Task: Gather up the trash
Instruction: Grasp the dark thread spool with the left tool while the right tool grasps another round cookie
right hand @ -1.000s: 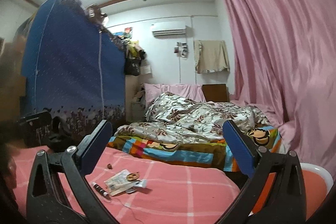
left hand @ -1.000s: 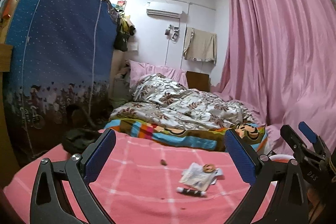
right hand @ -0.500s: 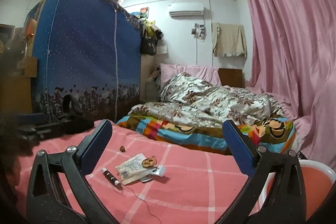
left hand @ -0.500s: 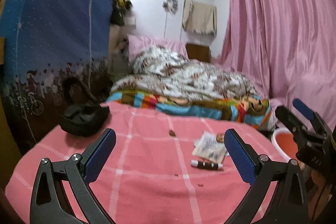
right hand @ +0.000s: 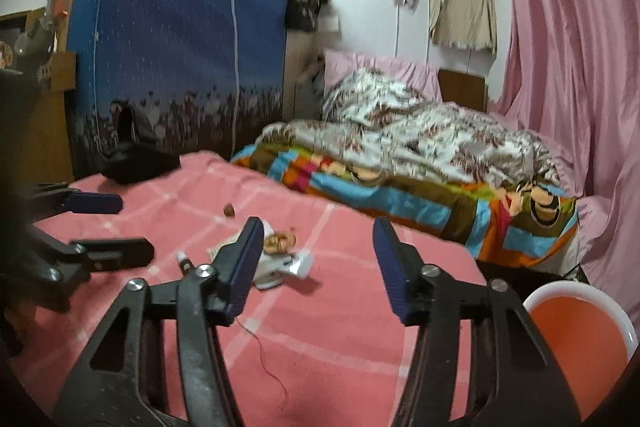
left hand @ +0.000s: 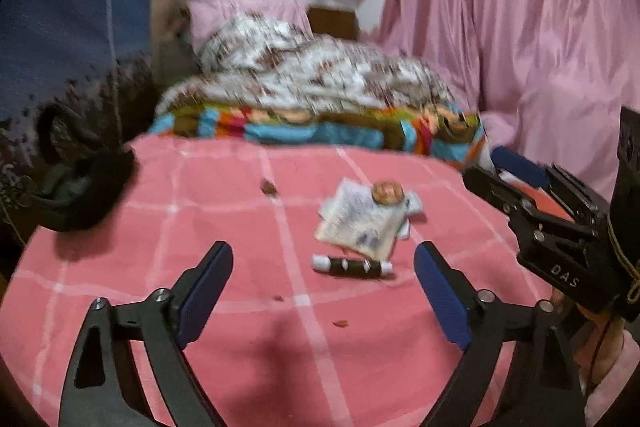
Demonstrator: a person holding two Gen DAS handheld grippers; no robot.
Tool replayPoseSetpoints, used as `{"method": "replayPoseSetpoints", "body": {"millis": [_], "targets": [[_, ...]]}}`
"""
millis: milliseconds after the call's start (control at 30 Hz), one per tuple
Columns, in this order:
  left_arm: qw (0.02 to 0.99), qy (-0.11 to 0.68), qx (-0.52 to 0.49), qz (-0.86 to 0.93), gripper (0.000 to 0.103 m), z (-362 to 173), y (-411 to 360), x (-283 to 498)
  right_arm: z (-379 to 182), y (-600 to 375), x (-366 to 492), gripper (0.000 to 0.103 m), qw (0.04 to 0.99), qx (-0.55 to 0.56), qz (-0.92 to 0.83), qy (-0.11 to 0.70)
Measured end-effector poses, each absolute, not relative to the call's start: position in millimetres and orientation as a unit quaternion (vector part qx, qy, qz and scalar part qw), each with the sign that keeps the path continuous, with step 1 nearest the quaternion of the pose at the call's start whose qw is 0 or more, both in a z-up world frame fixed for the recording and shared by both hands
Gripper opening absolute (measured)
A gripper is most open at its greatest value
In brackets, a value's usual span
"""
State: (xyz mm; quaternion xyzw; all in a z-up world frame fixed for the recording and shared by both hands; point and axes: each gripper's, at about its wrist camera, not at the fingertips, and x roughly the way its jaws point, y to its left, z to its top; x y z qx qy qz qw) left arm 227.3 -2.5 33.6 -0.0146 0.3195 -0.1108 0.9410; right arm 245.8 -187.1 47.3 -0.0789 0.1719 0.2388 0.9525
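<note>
The trash lies in a small heap on the pink checked bedspread [left hand: 224,211]. It is a crumpled paper wrapper [left hand: 360,223] with a round brown piece [left hand: 386,191] on top, and a black-and-white tube [left hand: 352,265] in front. My left gripper [left hand: 322,291] is open, just short of the tube. In the right wrist view the wrapper [right hand: 288,265] and the brown piece [right hand: 280,242] sit beside my right gripper's [right hand: 316,267] left finger. That gripper is open with nothing between its pads. A small brown scrap [right hand: 229,209] lies farther back.
An orange bin with a white rim [right hand: 580,339] stands off the bed's right corner. A black bag [left hand: 80,187] lies at the left edge by the blue wardrobe [right hand: 180,47]. A rumpled quilt [right hand: 400,131] covers the far bed. A red thread [right hand: 264,347] and crumbs [left hand: 340,323] lie near me.
Both grippers have dipped down and moved closer to the trash heap. The right gripper's fingers have come noticeably closer together but stay apart. Nothing has been picked up.
</note>
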Motion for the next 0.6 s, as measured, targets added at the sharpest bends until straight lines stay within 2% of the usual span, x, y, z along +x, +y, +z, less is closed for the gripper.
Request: {"method": "replayPoseSetpoints", "body": {"millis": [33, 100, 367, 433, 500, 600], "targets": [[0.935, 0.334, -0.016, -0.117, 0.077, 29.0, -4.1, 232.6, 45.0, -186.4, 248.3, 0.061, 0.951, -0.079, 0.237, 0.18], [0.926, 0.356, -0.015, -0.125, 0.072, 22.4, -8.5, 240.4, 42.2, -186.6, 253.3, 0.061, 0.95, -0.075, 0.234, 0.192], [0.903, 0.406, -0.016, -0.14, 0.07, 5.3, -18.4, 267.0, 40.0, -190.6, 265.7, 0.061, 0.946, -0.047, 0.236, 0.215], [0.901, 0.413, -0.009, -0.133, 0.057, 1.9, -19.6, 271.0, 38.8, -191.6, 270.1, 0.061, 0.944, -0.041, 0.238, 0.222], [0.901, 0.414, -0.007, -0.131, 0.051, 1.6, -19.5, 270.9, 37.9, -192.1, 272.9, 0.061, 0.943, -0.037, 0.241, 0.228], [0.903, 0.408, -0.018, -0.137, 0.051, 2.1, -13.9, 269.1, 36.5, -190.0, 277.7, 0.061, 0.939, -0.035, 0.248, 0.237]]}}
